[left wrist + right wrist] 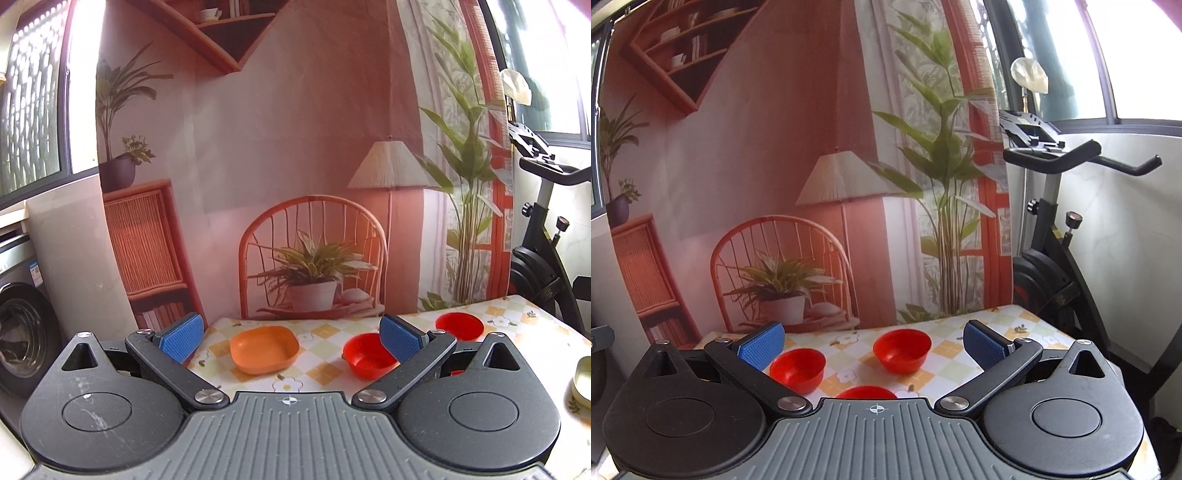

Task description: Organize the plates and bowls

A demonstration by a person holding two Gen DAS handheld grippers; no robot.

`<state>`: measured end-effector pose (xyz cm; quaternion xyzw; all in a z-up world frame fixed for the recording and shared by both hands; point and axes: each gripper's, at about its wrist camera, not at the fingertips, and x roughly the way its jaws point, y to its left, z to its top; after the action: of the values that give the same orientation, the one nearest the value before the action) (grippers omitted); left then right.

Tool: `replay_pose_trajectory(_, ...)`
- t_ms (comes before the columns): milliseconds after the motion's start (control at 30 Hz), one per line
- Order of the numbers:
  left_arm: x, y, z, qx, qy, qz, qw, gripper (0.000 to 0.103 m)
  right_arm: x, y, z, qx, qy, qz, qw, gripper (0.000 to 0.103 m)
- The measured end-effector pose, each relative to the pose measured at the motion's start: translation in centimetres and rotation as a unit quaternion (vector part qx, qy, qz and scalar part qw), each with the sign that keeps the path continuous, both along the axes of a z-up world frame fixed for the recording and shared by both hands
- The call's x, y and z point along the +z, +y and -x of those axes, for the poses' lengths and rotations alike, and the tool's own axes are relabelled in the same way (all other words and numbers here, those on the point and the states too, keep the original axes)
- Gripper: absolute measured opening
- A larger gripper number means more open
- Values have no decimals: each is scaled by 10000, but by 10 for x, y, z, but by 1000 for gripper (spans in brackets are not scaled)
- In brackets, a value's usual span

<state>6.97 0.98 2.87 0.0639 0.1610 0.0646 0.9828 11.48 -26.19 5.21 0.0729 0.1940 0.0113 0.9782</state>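
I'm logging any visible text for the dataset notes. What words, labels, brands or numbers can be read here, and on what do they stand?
No text can be read.
Sticker on the washing machine: too small and blurred.
Console of the exercise bike: no legible characters.
Orange dish, red bowls and both grippers: no lettering, only a crosshair mark on each gripper body.

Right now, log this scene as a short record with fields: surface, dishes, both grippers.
surface: table with checked floral cloth
orange dish: squarish orange bowl, upright, empty
red dishes: red bowl and second red bowl, apart; a third red dish mostly hidden
left hand-held gripper: open, holding nothing
right hand-held gripper: open, holding nothing
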Motion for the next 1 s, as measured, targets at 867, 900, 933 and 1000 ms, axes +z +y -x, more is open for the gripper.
replay_pose_trajectory(867,20,33,-113,194,-102,36,9998,94,-13,-14,-122,-60,-126,-685,9976,103)
replay_pose_trajectory(900,21,35,-115,227,-129,32,9997,94,-12,-14,-125,-80,-164,-705,9973,103)
replay_pose_trajectory(933,22,37,-116,250,-162,42,9995,94,-10,-15,-126,-80,-220,-719,9971,103)
replay_pose_trajectory(1000,24,41,-122,306,-240,67,9992,94,-7,-13,-131,-60,-310,-659,9973,103)
